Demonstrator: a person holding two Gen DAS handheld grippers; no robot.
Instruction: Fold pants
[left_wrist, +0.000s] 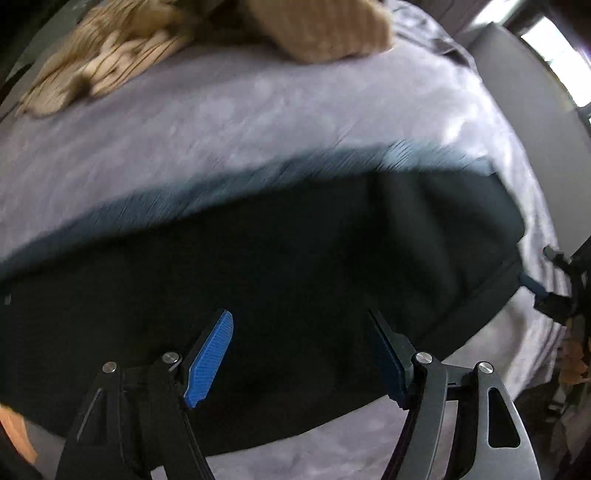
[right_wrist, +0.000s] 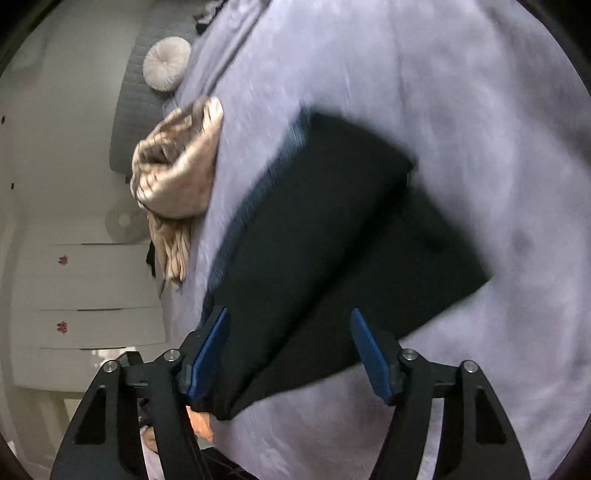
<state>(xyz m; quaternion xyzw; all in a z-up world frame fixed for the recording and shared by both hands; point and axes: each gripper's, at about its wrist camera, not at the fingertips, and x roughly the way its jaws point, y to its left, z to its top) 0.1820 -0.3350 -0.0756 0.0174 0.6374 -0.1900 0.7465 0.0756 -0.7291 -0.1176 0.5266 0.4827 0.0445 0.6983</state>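
Pants (right_wrist: 332, 236), dark with a blue waistband, lie on the lavender bedspread (right_wrist: 461, 92) as a compact stacked rectangle, so folding looks nearly or wholly done, though motion blur hides the edges. Left gripper (left_wrist: 301, 356) and right gripper (right_wrist: 290, 354) hover spread wide, holding nothing. Beige knit sweater (right_wrist: 177, 173) lies beside.

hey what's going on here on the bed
A person with a handheld gripper in each hand is folding dark pants on a grey-lilac bedspread. The pants already lie folded over. The left gripper and right gripper are both open above them, gripping nothing. A tan knit garment lies nearby.
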